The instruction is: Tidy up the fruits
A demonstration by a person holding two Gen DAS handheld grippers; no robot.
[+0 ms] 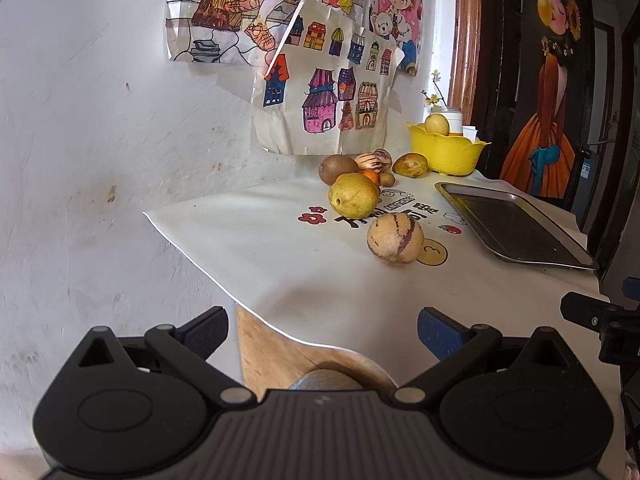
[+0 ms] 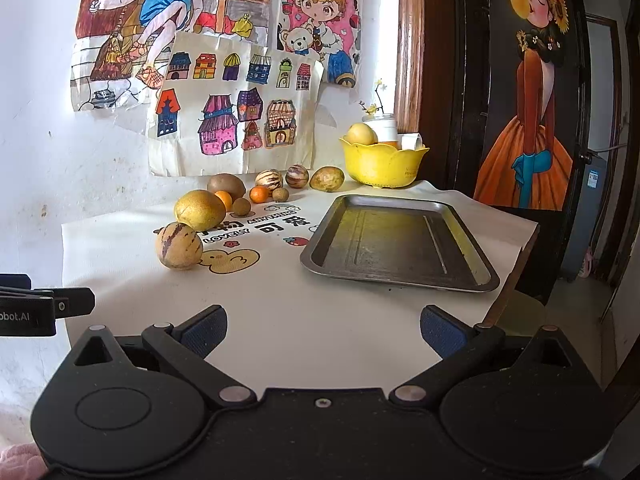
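I held left gripper [image 1: 323,334] and right gripper [image 2: 323,332] wide, empty; loose fruits lay left of dark rectangular metal tray [image 2: 400,242], round tan purple-striped melon [image 2: 179,245] nearest.

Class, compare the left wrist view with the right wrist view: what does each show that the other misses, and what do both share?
Only the left wrist view shows the bare wooden table edge under the cloth's corner. Only the right wrist view shows the whole metal tray, empty, and two small oranges. Both share the yellow bowl, the striped melon nearest the camera, the big yellow fruit, and each view's own open gripper.
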